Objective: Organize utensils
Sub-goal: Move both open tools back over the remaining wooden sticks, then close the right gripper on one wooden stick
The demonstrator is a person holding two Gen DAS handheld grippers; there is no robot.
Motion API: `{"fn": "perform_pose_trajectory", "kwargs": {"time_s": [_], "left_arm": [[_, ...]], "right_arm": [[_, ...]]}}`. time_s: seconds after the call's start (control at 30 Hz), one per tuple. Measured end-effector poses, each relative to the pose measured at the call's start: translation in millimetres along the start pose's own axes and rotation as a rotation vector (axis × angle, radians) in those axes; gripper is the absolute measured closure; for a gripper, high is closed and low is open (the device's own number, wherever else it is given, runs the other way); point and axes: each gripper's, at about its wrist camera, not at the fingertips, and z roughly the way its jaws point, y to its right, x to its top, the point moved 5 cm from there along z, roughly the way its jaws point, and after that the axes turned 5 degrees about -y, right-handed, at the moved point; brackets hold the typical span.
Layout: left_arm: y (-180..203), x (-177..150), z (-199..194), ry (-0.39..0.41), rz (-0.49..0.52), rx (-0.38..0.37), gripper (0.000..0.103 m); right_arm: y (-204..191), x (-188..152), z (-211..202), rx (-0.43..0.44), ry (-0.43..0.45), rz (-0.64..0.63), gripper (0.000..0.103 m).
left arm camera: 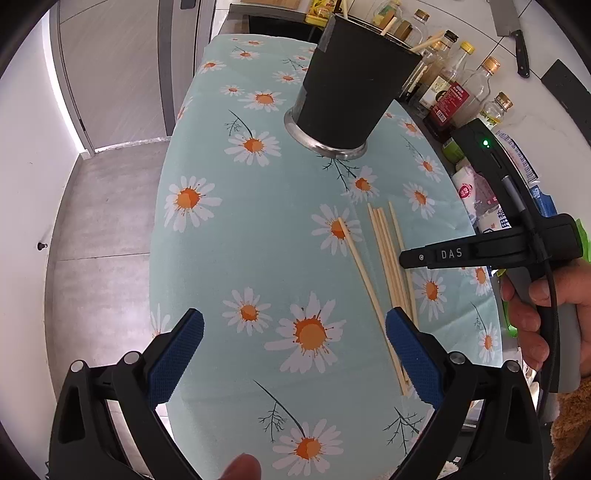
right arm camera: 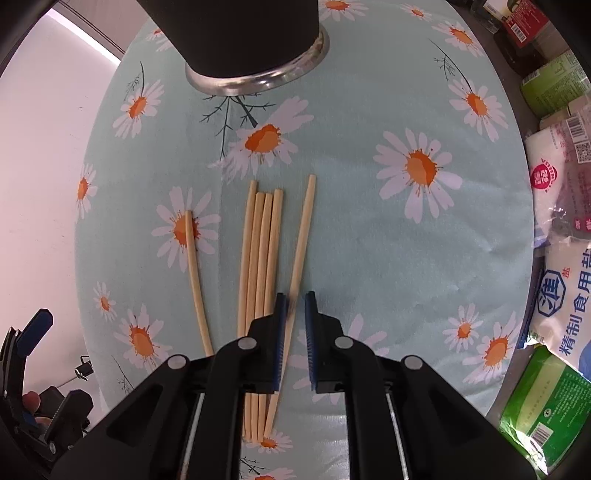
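Observation:
Several wooden chopsticks lie side by side on the daisy-print tablecloth; they also show in the left wrist view. A black utensil holder with a steel base stands at the far end and holds a few chopsticks; its base shows in the right wrist view. My right gripper is low over the cloth, its jaws narrowly apart around the rightmost chopstick. It shows from the side in the left wrist view. My left gripper is wide open and empty, left of the chopsticks.
Sauce and oil bottles and a knife stand behind the holder. Salt bags and green packets line the table's right edge. The table's left edge drops to a grey floor.

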Motion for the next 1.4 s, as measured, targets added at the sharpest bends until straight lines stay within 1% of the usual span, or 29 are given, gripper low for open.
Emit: {"fn": "perform_pose_trajectory", "kwargs": {"time_s": [0.2,0.33,0.37,0.47,0.57,0.67,0.77,0.87,0.97,1.03,1.07,1.2,1.27,1.37,1.4], "left_arm": [[-4.9,-0.2,2.0,-0.006,-0.014,0.002,0.007],[-6.4,-1.4,4.4,-0.013,-0.028,0.005,0.007],[-8.0,-1.6,5.0,-0.014,-0.040,0.002,0.007],[-11.6,-3.0,7.4,-0.022,-0.059,0.000,0.007],[-12.5,-2.5,8.6,-0.033,-0.067,-0.002,0.007],[-9.8,1.2,11.2,-0.055,-0.075,-0.010,0.007],[-3.2,7.2,16.4,-0.085,-0.080,-0.019,0.007],[3.0,14.9,22.5,-0.112,-0.105,-0.021,0.007],[14.6,22.5,33.0,-0.160,-0.123,-0.035,0.008],[24.3,26.0,45.3,-0.215,-0.137,-0.053,0.012],[27.7,28.1,50.7,-0.230,-0.145,-0.046,0.018],[35.9,36.1,67.8,-0.273,-0.177,0.006,0.029],[39.3,39.9,73.8,-0.280,-0.187,0.054,0.030],[42.9,44.0,82.4,-0.292,-0.183,0.129,0.033],[45.3,43.6,85.7,-0.301,-0.183,0.146,0.034]], "right_arm": [[-12.2,0.6,3.8,-0.057,-0.028,0.001,0.091],[-18.8,0.6,5.7,-0.109,-0.026,0.006,0.092],[-20.9,0.0,5.6,-0.113,-0.025,0.003,0.096],[-21.2,0.6,5.6,-0.112,-0.026,-0.002,0.096],[-17.4,0.1,5.5,-0.081,-0.029,0.001,0.097],[-2.9,-1.6,3.0,-0.040,-0.043,0.013,0.097],[6.3,-6.3,-4.6,-0.002,-0.037,0.019,0.097],[14.9,-9.8,-16.1,0.038,-0.023,0.017,0.097],[23.3,-15.5,-28.7,0.079,-0.005,0.014,0.097],[29.1,-20.5,-36.4,0.114,0.002,0.010,0.097],[32.7,-22.0,-39.6,0.124,0.008,0.006,0.097],[46.0,-28.7,-47.8,0.170,0.018,-0.010,0.097],[53.1,-30.8,-50.2,0.192,0.023,-0.017,0.097],[64.8,-31.1,-56.8,0.180,0.061,-0.028,0.097],[67.6,-31.8,-58.1,0.189,0.066,-0.033,0.097]]}}
